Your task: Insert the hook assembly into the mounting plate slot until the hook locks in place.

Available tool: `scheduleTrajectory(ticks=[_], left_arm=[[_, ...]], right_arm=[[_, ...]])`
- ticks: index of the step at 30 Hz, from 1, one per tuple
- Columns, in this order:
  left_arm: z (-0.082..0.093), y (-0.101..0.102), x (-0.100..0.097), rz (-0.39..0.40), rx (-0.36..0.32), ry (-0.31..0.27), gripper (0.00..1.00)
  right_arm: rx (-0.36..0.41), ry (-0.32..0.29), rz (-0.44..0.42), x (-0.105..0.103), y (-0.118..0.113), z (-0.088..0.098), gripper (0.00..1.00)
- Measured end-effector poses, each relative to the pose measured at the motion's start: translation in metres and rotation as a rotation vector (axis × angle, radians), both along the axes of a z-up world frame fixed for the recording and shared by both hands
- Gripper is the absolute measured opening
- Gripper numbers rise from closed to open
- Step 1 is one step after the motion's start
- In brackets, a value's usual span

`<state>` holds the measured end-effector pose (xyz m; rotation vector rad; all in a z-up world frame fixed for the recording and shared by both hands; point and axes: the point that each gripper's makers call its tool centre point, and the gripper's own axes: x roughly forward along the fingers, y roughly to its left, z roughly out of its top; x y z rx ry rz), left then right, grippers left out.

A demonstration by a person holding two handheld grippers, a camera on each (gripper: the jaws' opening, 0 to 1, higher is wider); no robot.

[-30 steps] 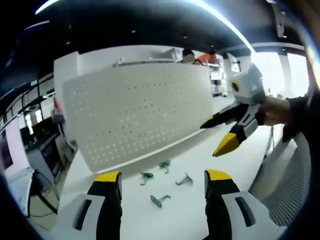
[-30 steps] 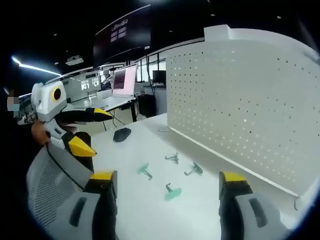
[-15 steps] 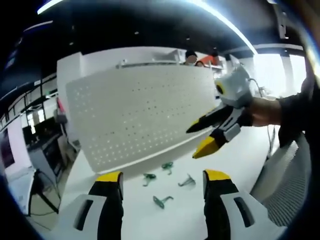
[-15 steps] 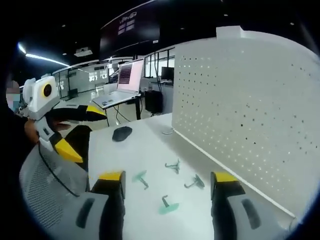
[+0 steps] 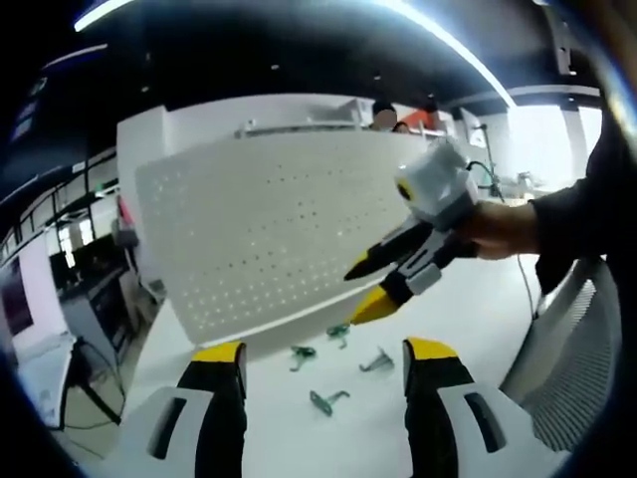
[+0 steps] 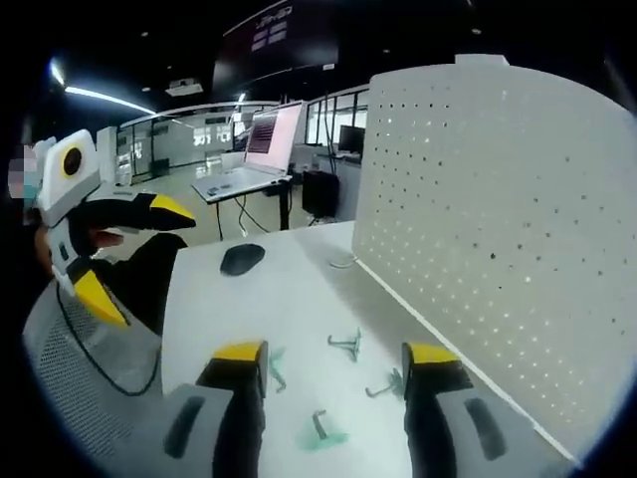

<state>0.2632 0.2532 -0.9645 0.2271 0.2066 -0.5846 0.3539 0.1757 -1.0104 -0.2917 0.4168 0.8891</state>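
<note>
Presently, four small green-and-grey hook assemblies lie loose on the white bench (image 5: 299,438), in front of the white perforated mounting plate (image 5: 269,229), which stands upright along the bench's far edge. In the left gripper view one hook assembly (image 5: 327,400) lies nearest, between that view's own tongs; a second (image 5: 300,354), a third (image 5: 339,332) and a fourth (image 5: 376,360) lie nearer the plate, each apart from the others. None touches the plate.

Left tongs (image 5: 323,363): yellow-tipped jaws wide apart, holding nothing, above the bench. Right tongs (image 5: 363,289): held in a person's hand (image 5: 498,227), jaws apart, empty, hovering above the third hook, in front of the plate's lower edge.

In the right gripper view the right tongs (image 6: 333,360) frame the hooks; nearest hook (image 6: 320,430) lies between the jaws. The left tongs (image 6: 134,259) come in from the left, jaws spread. A dark computer mouse (image 6: 242,259) rests on the bench further off. An open laptop (image 6: 261,149) sits on a separate desk behind. A grey mesh chair back (image 6: 85,378) is at lower left.
</note>
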Motion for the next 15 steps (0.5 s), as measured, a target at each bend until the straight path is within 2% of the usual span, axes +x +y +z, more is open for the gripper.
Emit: scheduleTrajectory(ticks=[8, 15], left_arm=[[-0.001, 0.000, 0.000, 0.000, 0.001, 0.002, 0.64], [-0.002, -0.001, 0.001, -0.003, 0.003, 0.004, 0.63]], right_arm=[[-0.004, 0.047, -0.005, 0.014, 0.007, -0.016, 0.37], [-0.004, 0.069, -0.002, 0.023, 0.019, -0.029, 0.33]])
